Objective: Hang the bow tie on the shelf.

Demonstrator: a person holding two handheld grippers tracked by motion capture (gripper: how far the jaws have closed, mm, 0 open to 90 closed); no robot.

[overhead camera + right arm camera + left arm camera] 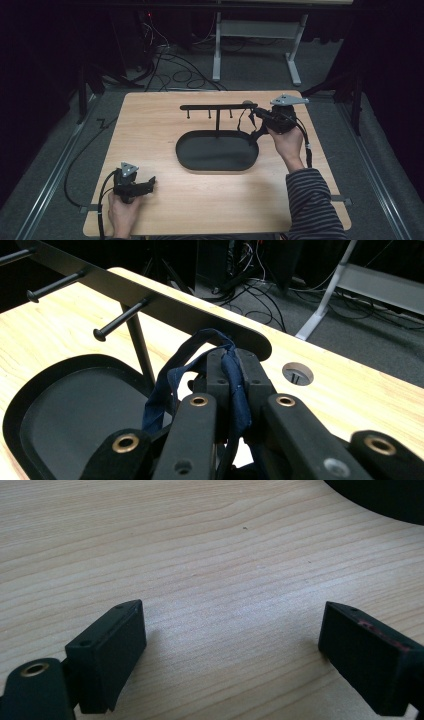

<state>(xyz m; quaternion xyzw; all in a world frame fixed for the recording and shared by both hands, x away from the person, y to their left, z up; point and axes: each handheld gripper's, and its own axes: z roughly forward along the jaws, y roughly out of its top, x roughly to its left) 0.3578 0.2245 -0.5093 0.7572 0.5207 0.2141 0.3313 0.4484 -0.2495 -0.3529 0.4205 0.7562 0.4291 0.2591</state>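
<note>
A black hanger stand rises from an oval tray [186, 150] in the middle of the wooden table. Its horizontal bar [217, 106] carries short pegs [120, 320]. My right gripper [257, 116] is at the bar's right end, shut on a dark blue fabric strap [170, 380]. The strap's loop bulges out by the jaws [231, 365], just under the bar's rounded tip [250, 340]. My left gripper [150, 182] rests low over the table's near left part. It is open, with bare wood between its pads [112, 650].
A round cable hole [297, 373] sits in the tabletop beyond the bar's tip. Loose cables [175, 70] and a grey desk frame [295, 55] stand on the floor behind the table. The tray's edge [380, 500] lies ahead of my left gripper.
</note>
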